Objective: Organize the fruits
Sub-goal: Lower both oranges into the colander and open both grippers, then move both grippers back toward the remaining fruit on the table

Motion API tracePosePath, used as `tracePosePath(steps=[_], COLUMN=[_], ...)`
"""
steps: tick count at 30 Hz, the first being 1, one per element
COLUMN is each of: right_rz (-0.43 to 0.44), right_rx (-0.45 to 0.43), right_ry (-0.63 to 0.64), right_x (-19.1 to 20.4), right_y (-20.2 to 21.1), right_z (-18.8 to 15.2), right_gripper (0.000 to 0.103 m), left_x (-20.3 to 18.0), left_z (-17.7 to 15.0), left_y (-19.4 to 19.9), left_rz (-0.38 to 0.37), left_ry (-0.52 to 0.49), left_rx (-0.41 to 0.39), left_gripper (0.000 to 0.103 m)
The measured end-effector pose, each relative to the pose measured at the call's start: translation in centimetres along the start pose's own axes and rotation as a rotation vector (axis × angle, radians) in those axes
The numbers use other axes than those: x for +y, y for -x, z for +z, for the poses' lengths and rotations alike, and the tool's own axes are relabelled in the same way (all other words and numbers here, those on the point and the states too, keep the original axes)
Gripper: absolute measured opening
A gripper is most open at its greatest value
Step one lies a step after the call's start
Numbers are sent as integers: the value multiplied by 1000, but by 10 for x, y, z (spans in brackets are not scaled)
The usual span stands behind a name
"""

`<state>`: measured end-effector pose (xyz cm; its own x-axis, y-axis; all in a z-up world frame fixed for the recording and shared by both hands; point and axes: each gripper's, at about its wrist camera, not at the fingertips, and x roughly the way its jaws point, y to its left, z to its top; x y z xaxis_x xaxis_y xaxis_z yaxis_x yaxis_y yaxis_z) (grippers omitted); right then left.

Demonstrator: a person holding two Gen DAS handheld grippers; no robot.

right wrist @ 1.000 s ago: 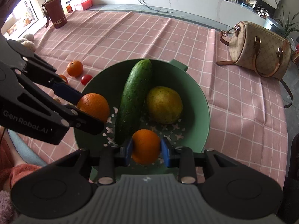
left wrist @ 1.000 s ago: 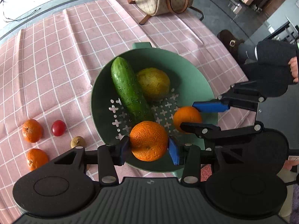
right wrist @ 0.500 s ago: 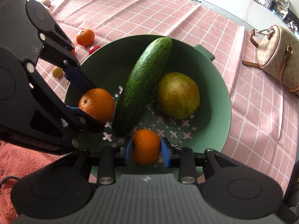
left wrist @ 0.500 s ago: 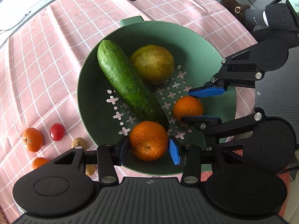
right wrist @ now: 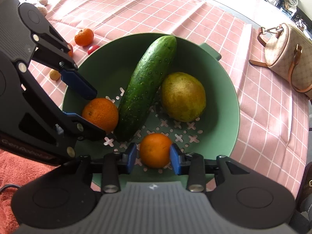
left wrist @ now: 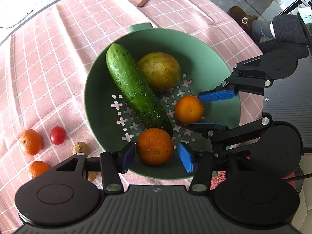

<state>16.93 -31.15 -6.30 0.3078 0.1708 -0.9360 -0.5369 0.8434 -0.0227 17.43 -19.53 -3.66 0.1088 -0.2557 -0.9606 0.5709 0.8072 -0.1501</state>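
Your left tool [left wrist: 156,154] is inside the near part of the round green plastic colander bowl [left wrist: 204,44], and its blue pads stand apart on both sides of a large orange mandarin [left wrist: 154,146]. The left pad is close to the peel, but the right pad [left wrist: 185,159] shows a clear gap, so the tool is open and has hold of nothing. The mandarin rests on the perforated bottom, touching the near end of the long dark green cucumber [left wrist: 136,89].

Your right tool [right wrist: 153,156] is also in the bowl, with its pads around a smaller orange mandarin [right wrist: 155,149]. There is a small gap at the left pad; the right pad is very close to the fruit, and you cannot tell if it touches. This tool is slightly open, and the fruit sits on the bowl bottom.

A yellow-green round fruit [left wrist: 159,71] lies beside the cucumber, on its right, at the far side of the bowl.

On the pink checked tablecloth [left wrist: 48,58] over the counter, to the left of the bowl, are two more mandarins [left wrist: 31,142], a small red tomato [left wrist: 57,135] and a small brown round fruit [left wrist: 79,148]. A beige handbag with brown straps [right wrist: 288,58] stands far on the cloth.
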Motion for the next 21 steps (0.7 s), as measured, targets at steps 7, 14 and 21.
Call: tracePosePath(steps=[7, 14, 21], right_rz=[-55, -34, 38], right_rx=[-105, -273, -442], right_ry=[-84, -234, -344], right_x=[11, 45, 101], right_y=[35, 72, 76], right_z=[1, 2, 7], right_gripper=[47, 48, 48], left_x=[5, 27, 71], left_z=[-20, -64, -107], left_y=[53, 105, 131], left_rz=[16, 56, 67], left_ry=[23, 45, 185], left_rx=[-155, -315, -453], left_gripper=[63, 63, 63])
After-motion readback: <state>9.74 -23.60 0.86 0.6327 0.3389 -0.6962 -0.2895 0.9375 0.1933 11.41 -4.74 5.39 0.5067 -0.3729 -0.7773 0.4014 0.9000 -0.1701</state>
